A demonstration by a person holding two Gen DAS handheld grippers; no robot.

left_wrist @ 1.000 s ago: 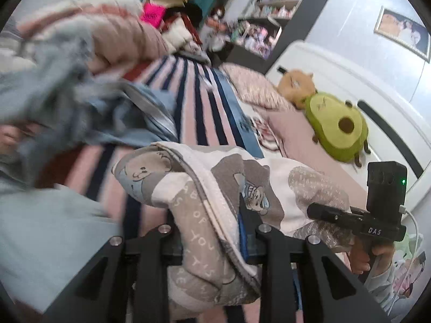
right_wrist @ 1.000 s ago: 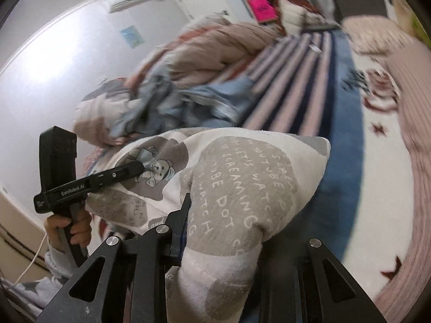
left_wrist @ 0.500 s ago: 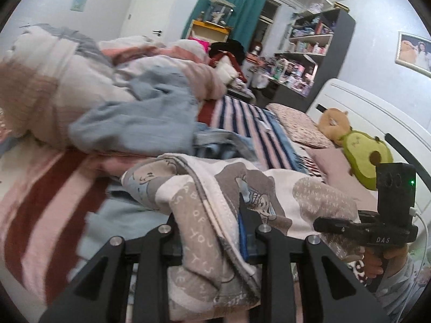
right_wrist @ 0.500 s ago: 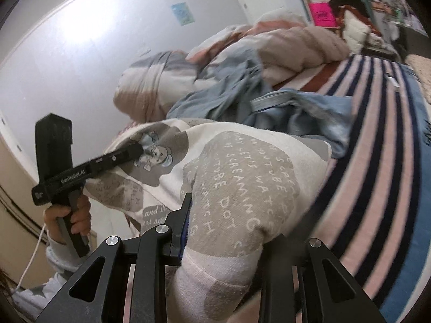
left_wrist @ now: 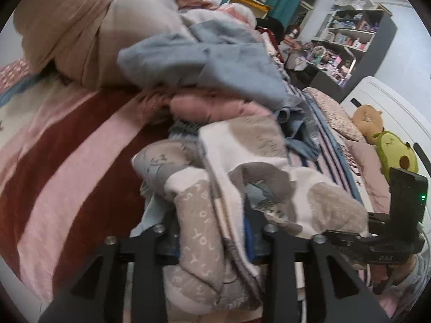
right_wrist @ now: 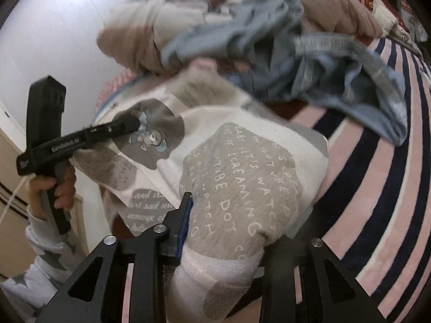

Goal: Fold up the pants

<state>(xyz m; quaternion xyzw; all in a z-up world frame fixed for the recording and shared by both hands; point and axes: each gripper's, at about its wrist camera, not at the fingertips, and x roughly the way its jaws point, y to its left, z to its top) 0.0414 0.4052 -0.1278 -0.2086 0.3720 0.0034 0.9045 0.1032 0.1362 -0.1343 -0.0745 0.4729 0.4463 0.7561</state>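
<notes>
The patterned pants [right_wrist: 242, 177] are held bunched above the striped bed [right_wrist: 377, 188], beside a heap of other clothes [right_wrist: 296, 53]. Both the left gripper [left_wrist: 212, 245] and the right gripper [right_wrist: 223, 228] have just been easing wider, with the cloth seen between the jaws. The folded bundle is judged to be in the setting-down step; a clean release and smoothing are called for next.
</notes>
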